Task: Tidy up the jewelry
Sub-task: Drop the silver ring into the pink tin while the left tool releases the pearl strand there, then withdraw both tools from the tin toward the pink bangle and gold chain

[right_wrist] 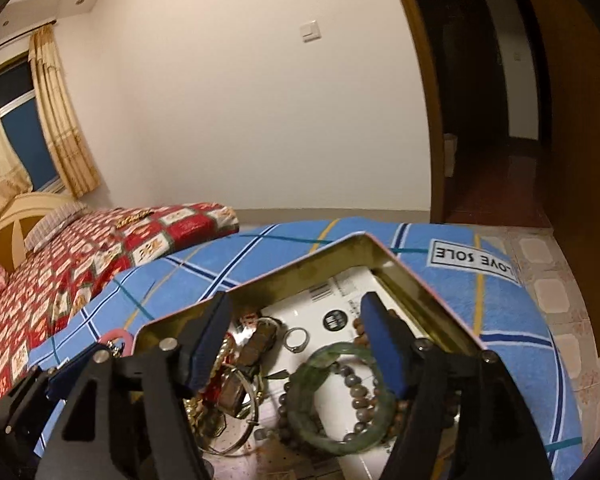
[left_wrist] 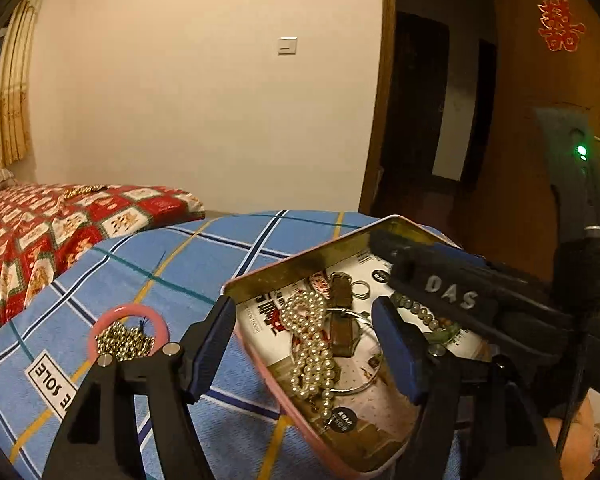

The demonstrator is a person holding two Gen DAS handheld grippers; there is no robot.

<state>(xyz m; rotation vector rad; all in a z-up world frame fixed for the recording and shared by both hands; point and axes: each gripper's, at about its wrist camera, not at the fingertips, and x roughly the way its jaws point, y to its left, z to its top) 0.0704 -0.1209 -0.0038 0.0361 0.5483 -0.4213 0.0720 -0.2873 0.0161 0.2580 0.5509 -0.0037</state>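
Note:
An open pink tin [left_wrist: 256, 344] [right_wrist: 428, 300] lies on a blue plaid towel on the bed. It holds a pearl necklace [left_wrist: 310, 344], a silver bangle [left_wrist: 360, 386], a ring [right_wrist: 296, 338], a green jade bangle [right_wrist: 340, 396] and bead bracelets [right_wrist: 356, 388]. My left gripper [left_wrist: 304, 352] is open and empty above the pearls. My right gripper [right_wrist: 296, 344] is open and empty above the tin; its body shows in the left wrist view [left_wrist: 452, 296]. A pink bangle [left_wrist: 128, 330] with gold beads [left_wrist: 124, 342] lies on the towel left of the tin.
The blue plaid towel [left_wrist: 148, 264] covers the bed end. A red patterned quilt [left_wrist: 40, 232] lies behind it with a gold chain [left_wrist: 80, 191] on it. A wall, an open wooden door [left_wrist: 540, 160] and a tiled floor [right_wrist: 560, 320] are on the right.

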